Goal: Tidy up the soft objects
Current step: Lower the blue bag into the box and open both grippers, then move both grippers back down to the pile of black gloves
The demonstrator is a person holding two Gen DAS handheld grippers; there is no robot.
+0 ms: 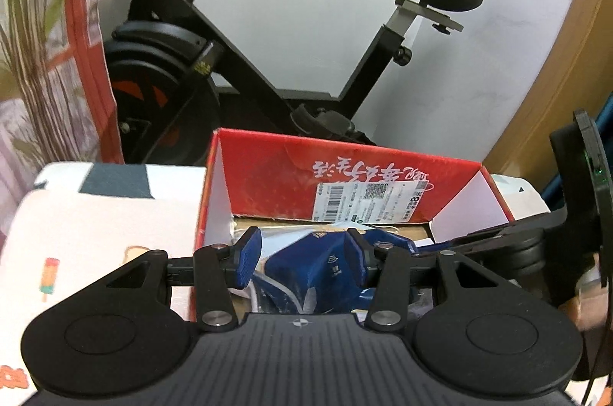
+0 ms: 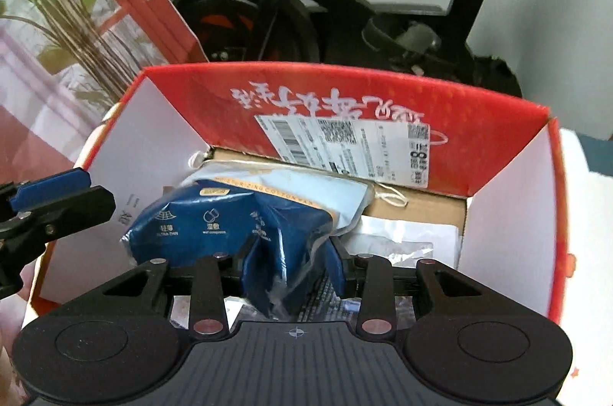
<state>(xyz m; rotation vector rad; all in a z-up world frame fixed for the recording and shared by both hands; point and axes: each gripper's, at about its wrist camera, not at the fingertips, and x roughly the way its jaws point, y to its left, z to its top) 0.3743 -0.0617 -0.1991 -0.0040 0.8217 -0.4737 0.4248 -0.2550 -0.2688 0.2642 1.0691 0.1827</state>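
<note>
A red cardboard box (image 2: 383,92) with white inner walls stands open on the table. My right gripper (image 2: 297,270) reaches down into it, shut on a crumpled dark blue soft pack (image 2: 214,226). The pack lies over a flat pale blue pouch (image 2: 306,187). My left gripper (image 1: 302,251) hovers open at the box's left wall (image 1: 218,214). The blue pack (image 1: 306,272) shows through its gap, lower down and untouched. One blue-padded left fingertip (image 2: 49,187) shows at the left edge of the right wrist view. The right gripper's black frame (image 1: 528,245) enters from the right.
White plastic packets (image 2: 402,237) and a brown cardboard floor (image 2: 421,207) fill the box's right side. A black exercise bike (image 1: 268,69) stands behind the table. A green plant (image 2: 57,4) and a red board (image 2: 153,4) are at the left. A patterned tablecloth (image 1: 95,222) covers the table.
</note>
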